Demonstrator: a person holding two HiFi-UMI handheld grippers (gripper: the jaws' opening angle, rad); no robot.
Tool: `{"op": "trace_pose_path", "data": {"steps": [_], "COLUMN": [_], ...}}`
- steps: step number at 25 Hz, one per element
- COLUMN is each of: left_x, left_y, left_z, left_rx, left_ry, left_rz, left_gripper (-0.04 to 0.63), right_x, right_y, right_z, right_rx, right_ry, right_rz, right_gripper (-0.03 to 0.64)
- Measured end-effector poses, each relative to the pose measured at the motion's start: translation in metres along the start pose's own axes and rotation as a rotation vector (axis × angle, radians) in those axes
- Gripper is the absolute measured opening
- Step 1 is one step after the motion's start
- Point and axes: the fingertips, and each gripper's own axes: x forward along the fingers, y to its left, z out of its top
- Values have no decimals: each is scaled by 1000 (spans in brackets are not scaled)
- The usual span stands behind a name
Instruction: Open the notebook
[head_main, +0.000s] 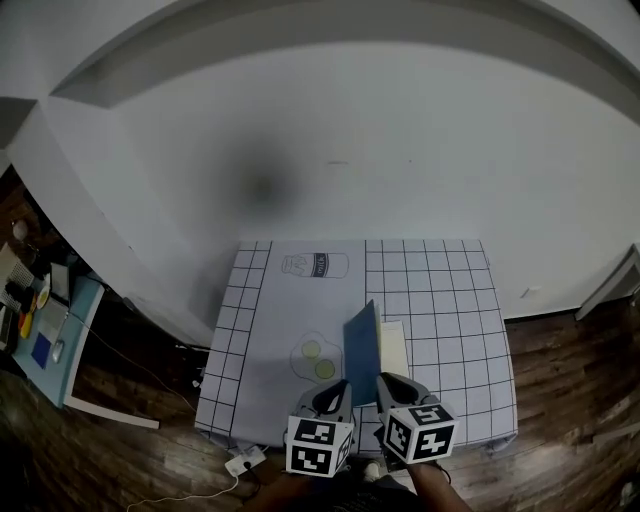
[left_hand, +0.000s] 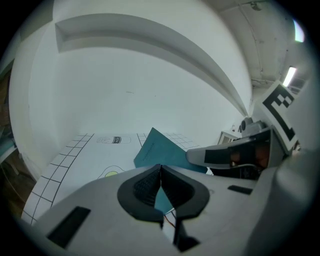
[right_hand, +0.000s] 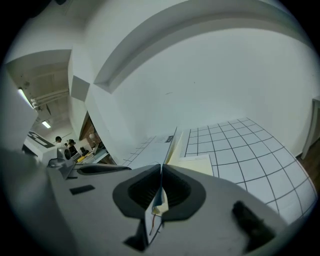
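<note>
The notebook lies near the front of the grid mat (head_main: 440, 290). Its blue cover (head_main: 361, 341) stands lifted nearly upright over the cream pages (head_main: 394, 347). My right gripper (right_hand: 161, 167) is shut on the cover's near edge, and the cover (right_hand: 171, 142) runs away from the jaws edge-on, with the cream pages (right_hand: 196, 163) to its right. In the head view the right gripper (head_main: 384, 381) sits at the cover's lower corner. My left gripper (head_main: 338, 389) hovers just left of it. The left gripper (left_hand: 160, 167) is shut with nothing between its pads; the teal cover (left_hand: 159, 149) rises beyond it.
The mat carries a printed can outline (head_main: 315, 265) and a fried-egg drawing (head_main: 312, 357) left of the notebook. A white wall (head_main: 330, 150) stands right behind the table. A cluttered desk (head_main: 40, 320) is at far left, and a power strip (head_main: 243, 460) lies on the wooden floor.
</note>
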Motion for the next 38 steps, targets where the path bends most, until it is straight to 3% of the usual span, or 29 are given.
{"op": "trace_pose_path", "data": {"steps": [9, 15, 23, 38], "left_x": [-15, -28, -41, -60], "left_y": [11, 26, 62, 120], "left_z": [0, -2, -2, -22], "left_rx": [-30, -20, 23, -2], "left_ry": [-11, -20, -20, -5], "left_rz": [98, 106, 58, 32], "left_gripper": [12, 12, 12, 12], "right_x": [7, 13, 28, 80], "right_y": [27, 45, 77, 136], "right_z": [8, 8, 5, -29], "right_rx": [-41, -36, -56, -263], "right_ry": [-13, -11, -39, 11], "right_rz": [91, 119, 50, -16], "right_gripper": [21, 21, 21, 21]}}
